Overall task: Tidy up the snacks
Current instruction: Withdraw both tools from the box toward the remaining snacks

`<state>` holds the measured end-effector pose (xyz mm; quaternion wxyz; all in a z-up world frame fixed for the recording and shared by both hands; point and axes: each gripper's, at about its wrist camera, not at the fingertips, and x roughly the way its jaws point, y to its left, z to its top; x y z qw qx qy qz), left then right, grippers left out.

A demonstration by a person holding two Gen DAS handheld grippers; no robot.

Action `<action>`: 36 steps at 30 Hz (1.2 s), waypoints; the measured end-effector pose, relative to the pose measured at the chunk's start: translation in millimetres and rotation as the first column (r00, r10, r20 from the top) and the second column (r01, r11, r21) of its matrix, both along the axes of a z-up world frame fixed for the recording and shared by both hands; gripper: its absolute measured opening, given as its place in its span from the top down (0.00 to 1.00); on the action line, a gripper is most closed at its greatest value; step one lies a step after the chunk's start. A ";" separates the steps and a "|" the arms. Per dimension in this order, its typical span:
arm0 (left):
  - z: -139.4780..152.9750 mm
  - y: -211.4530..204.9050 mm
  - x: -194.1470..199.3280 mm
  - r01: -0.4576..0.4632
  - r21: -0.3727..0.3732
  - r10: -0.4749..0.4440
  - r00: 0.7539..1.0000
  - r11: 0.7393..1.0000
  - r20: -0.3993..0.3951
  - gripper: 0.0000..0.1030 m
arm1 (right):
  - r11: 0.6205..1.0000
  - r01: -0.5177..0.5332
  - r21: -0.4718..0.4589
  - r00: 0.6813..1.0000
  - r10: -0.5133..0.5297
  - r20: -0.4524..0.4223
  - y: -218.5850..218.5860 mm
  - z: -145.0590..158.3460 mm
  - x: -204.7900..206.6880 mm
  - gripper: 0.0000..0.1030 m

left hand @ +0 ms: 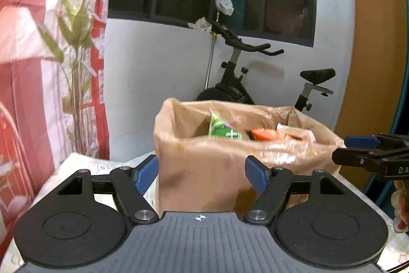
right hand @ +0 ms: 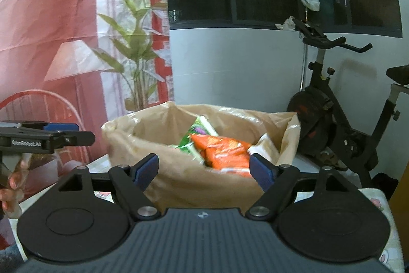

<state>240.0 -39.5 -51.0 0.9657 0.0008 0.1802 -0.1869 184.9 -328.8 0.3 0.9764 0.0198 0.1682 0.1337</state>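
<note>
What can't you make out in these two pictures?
- Snack labels: orange packet and green packet are blurred in both views.
- Bag bottom: brown bag walls hide anything lower.
- White packet: mostly hidden by the bag wall.
- Right claw: cut by left view's edge.

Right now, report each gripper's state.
Left gripper: open, holding nothing, facing the brown bag.
Right gripper: open, holding nothing.

The bag (right hand: 179,186) is thin tan plastic, crinkled and faintly glossy. Inside, an orange packet (right hand: 225,150) looks like shiny foil. The tongs' pads (left hand: 255,175) are ribbed blue rubber on matt black plastic.
</note>
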 end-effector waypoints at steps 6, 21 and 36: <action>-23.6 4.8 -11.6 -0.034 -0.002 0.034 0.999 0.999 -0.036 0.26 | 0.999 -0.042 -0.022 0.999 0.043 0.006 10.4 -18.2 -17.2 0.22; -73.8 14.1 -15.0 -0.103 0.039 0.108 0.985 0.994 -0.137 0.26 | 0.998 -0.058 -0.027 0.995 0.055 -0.088 13.5 -82.4 -36.4 0.22; -105.5 11.3 -20.6 -0.091 0.097 0.110 0.973 0.991 -0.205 0.26 | 0.998 -0.038 -0.053 0.969 0.024 -0.247 9.0 -149.3 -42.1 0.22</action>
